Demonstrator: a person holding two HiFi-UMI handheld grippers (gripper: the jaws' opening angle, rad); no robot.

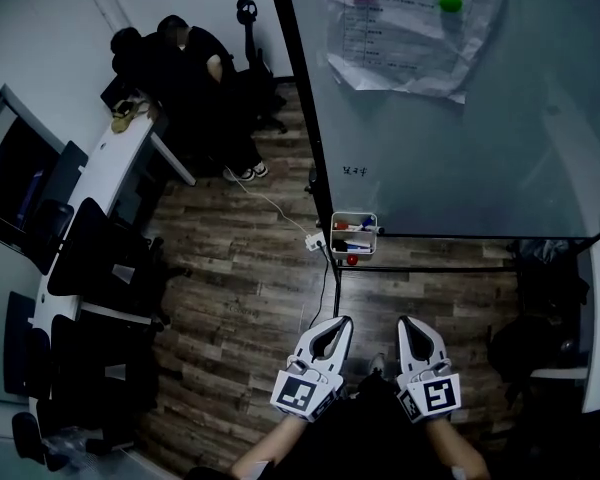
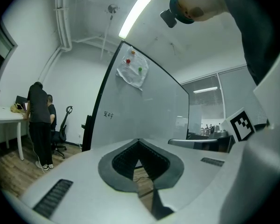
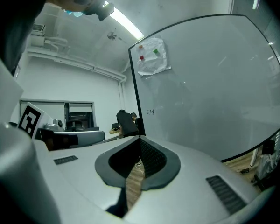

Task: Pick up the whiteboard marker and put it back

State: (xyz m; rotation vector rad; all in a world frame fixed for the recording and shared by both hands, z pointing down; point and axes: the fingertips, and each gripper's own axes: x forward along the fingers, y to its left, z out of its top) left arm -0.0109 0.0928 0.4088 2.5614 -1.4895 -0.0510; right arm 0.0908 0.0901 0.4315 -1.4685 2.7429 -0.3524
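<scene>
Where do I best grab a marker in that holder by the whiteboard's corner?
Probably mid-barrel, coming from above through the holder's open top: the markers seem to lie flat across the holder, ends near its walls. The right gripper is shut; open it first.

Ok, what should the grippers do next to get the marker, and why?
Probably raise the left gripper toward the small tray at the whiteboard's lower corner, opening its jaws on the way. The markers lie in that tray, well away from both grippers. The left gripper and the right gripper are both shut with nothing between the jaws.
</scene>
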